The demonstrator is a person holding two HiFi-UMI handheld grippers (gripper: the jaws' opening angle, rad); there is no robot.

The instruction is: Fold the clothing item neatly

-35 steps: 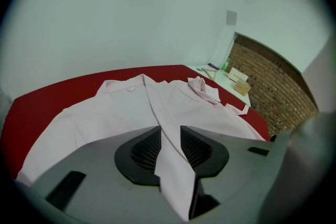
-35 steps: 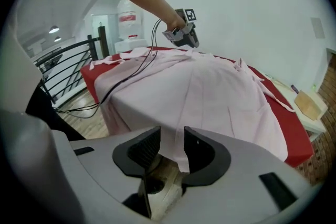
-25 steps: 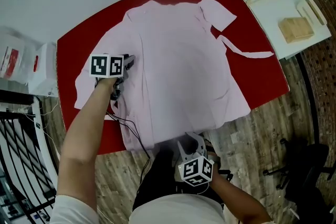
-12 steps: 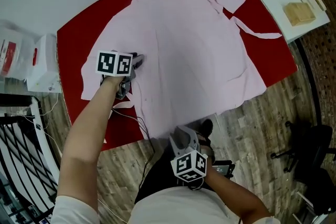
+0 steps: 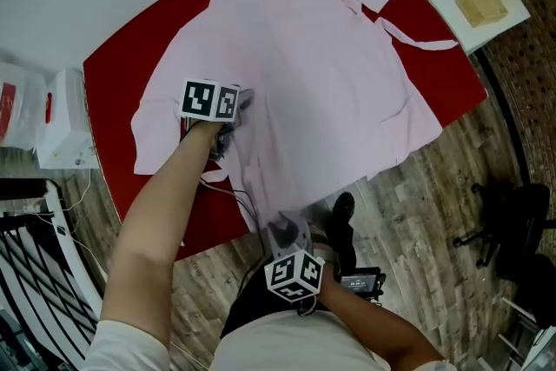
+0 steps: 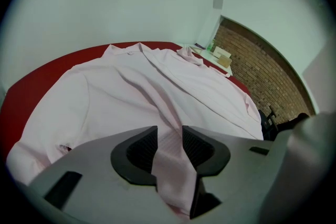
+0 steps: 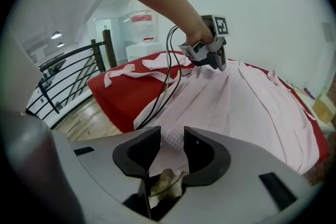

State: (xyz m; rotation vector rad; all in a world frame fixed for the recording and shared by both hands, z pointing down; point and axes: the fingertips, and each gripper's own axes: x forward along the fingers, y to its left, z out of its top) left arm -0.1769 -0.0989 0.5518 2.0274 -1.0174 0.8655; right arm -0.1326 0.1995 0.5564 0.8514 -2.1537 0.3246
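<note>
Well, from the head view the biggest change is on my right side: the right gripper (image 5: 285, 228) has slid toward the lower left of the frame along the near table edge, and it now sits just below the hem of the pink shirt (image 5: 313, 74). The left gripper (image 5: 236, 113) has crept a little right and down and is on the cloth left of centre. The shirt itself lies spread flat over the red table (image 5: 122, 65), collar toward the top, one sleeve at the upper right and the other hanging toward the left edge. In the left gripper view, a raised ridge of pink cloth runs up between the jaws and fills the gap. Those jaws have just been opening a touch, yet the cloth looks to be touching both pads, so I take it as a light pinch. In the right gripper view, the jaws stand part closed, and a bunch of the hem is clamped between them. To me this means both ends of the left panel are in hand and a lengthwise fold is being set up, not yet made.
</note>
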